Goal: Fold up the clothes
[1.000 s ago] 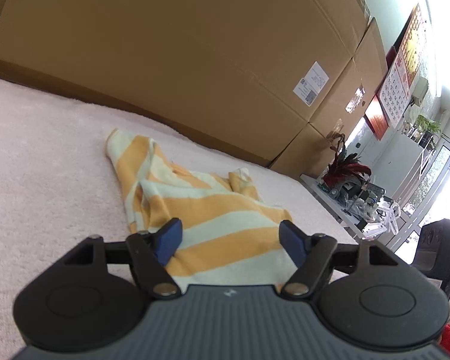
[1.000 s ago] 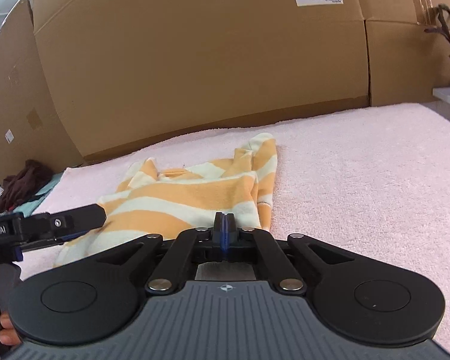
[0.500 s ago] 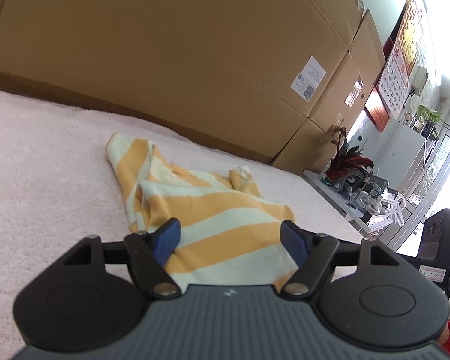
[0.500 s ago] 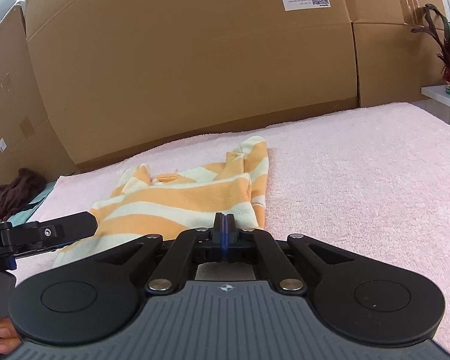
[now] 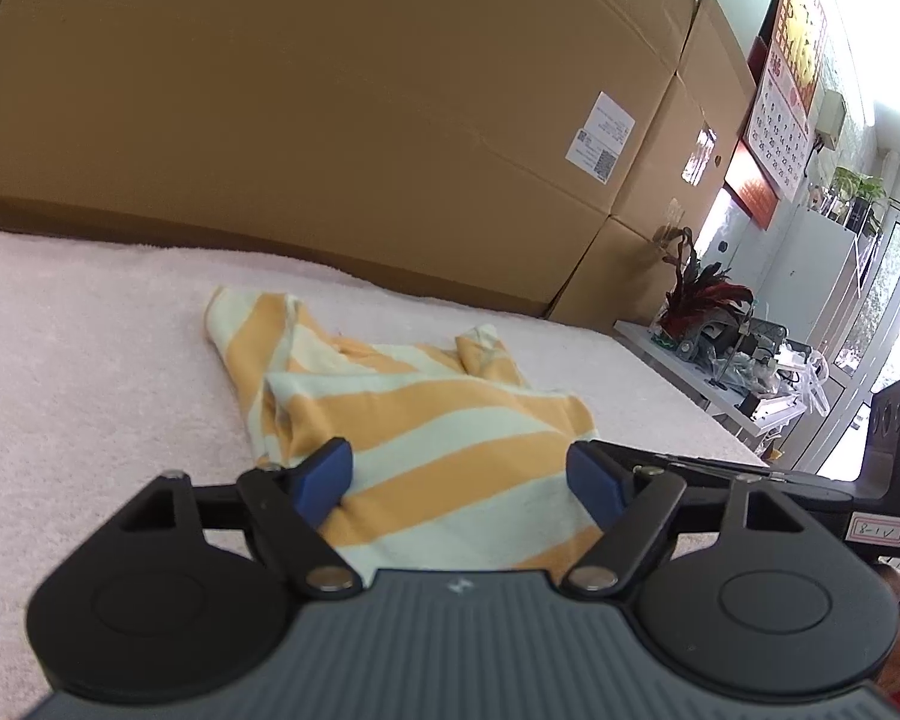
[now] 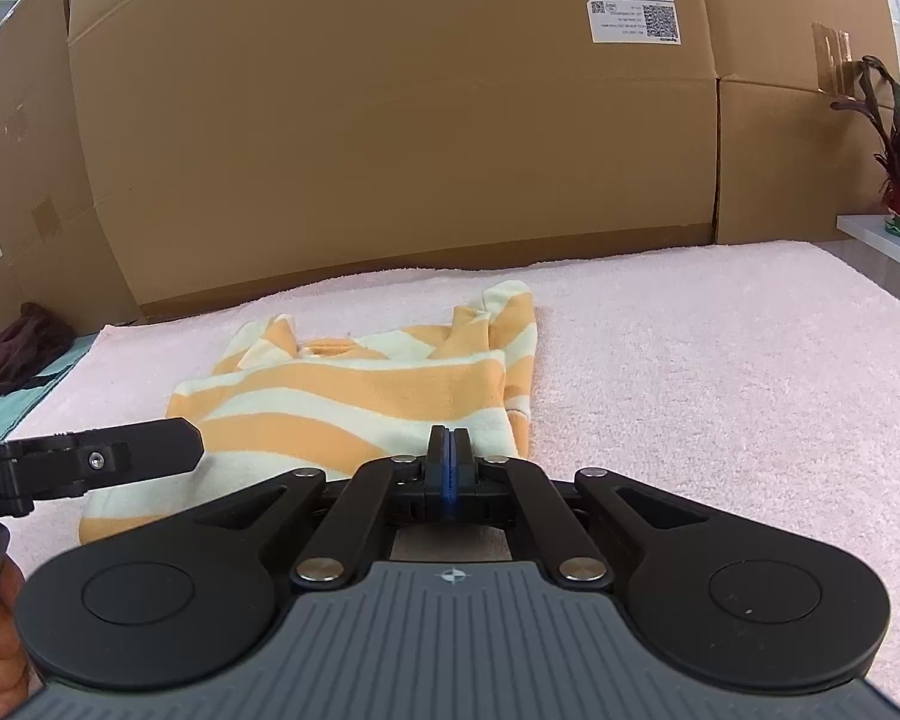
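Lying rumpled: striped knit top (image 5: 426, 420) (cotton, perhaps) on terry towel (image 5: 90, 372).

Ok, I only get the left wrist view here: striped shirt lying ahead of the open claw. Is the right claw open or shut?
Observer: Shut. The right claw has its pads pressed together with no cloth visible between them, at the striped shirt's near hem.
Operator: Any other clothes around?
Observer: Yes, a dark garment lies bunched past the pink towel's left edge, beside a teal cloth.
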Demonstrator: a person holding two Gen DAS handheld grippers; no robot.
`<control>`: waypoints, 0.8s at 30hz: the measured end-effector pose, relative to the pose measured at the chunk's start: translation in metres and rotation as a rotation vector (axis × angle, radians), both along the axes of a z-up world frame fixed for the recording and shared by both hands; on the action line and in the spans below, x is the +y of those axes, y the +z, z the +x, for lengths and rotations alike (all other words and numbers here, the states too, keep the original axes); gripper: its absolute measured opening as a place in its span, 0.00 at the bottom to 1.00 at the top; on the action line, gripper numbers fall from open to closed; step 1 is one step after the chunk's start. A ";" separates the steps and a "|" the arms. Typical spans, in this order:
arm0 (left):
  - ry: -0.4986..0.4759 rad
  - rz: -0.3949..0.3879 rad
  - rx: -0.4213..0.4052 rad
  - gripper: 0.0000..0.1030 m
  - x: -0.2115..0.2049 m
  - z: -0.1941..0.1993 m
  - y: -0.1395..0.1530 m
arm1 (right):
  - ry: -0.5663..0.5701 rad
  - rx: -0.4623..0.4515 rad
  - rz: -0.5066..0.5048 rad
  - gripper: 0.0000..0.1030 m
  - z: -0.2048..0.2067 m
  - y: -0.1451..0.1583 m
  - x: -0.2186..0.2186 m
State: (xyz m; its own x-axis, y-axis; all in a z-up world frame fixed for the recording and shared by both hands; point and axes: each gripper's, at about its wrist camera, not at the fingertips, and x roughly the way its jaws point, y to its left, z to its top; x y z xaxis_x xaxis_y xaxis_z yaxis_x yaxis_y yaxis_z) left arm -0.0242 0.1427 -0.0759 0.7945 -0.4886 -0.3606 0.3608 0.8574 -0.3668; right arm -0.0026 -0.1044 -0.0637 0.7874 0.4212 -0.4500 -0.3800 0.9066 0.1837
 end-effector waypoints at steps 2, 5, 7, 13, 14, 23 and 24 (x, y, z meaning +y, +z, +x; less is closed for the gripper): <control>-0.001 0.008 -0.001 0.78 -0.001 0.000 0.000 | -0.004 -0.013 -0.023 0.00 -0.002 0.000 0.004; -0.007 0.018 0.001 0.79 -0.003 -0.001 0.000 | -0.006 -0.033 -0.058 0.00 -0.006 0.001 0.009; -0.008 0.022 0.001 0.80 -0.004 -0.001 0.000 | -0.005 -0.034 -0.059 0.00 -0.006 0.001 0.009; 0.019 -0.006 -0.020 0.81 0.001 -0.005 0.001 | -0.032 -0.024 0.044 0.00 -0.006 0.007 -0.011; 0.028 -0.014 -0.028 0.80 0.003 -0.006 0.001 | -0.042 -0.039 0.059 0.04 -0.007 0.010 -0.014; 0.027 -0.071 0.057 0.80 0.012 0.007 -0.005 | 0.088 0.062 0.055 0.07 0.042 0.007 0.000; 0.020 -0.087 0.060 0.81 0.013 0.007 -0.006 | 0.079 0.090 0.097 0.05 0.046 0.005 -0.007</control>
